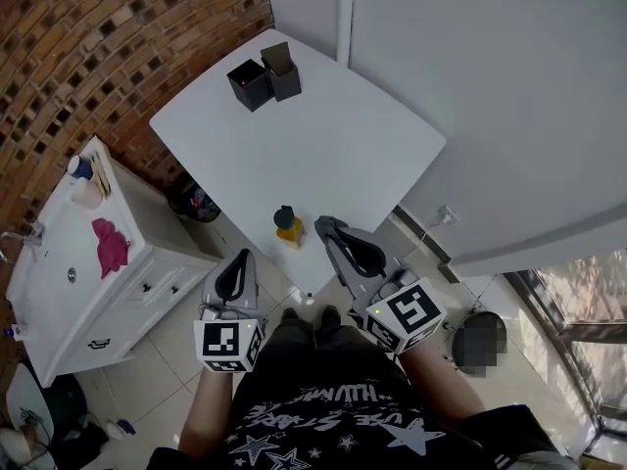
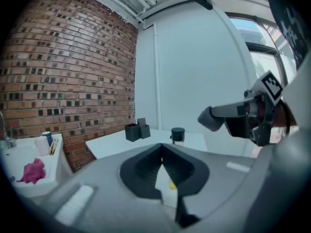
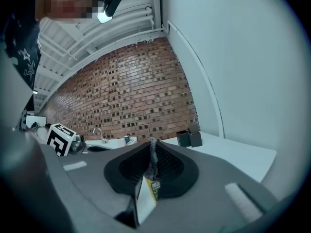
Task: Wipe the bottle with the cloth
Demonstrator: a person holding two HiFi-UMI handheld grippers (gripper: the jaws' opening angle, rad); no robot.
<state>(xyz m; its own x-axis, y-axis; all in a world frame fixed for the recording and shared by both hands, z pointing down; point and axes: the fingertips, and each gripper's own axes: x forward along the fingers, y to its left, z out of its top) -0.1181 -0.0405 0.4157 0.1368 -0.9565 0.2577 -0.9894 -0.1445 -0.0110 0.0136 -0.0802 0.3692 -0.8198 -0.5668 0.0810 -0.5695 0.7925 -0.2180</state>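
Yellow bottle (image 1: 288, 229), white table (image 1: 323, 135), pink cloth (image 1: 110, 245).

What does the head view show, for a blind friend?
A person holds the left tool and right tool, both shut, before a white table with a bottle near its edge. A pink cloth lies on a side cabinet.

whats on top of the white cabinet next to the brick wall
On the white cabinet lie a pink cloth and a cup, with a faucet at its far side. Its drawers are shut, so whatever is inside them is hidden.
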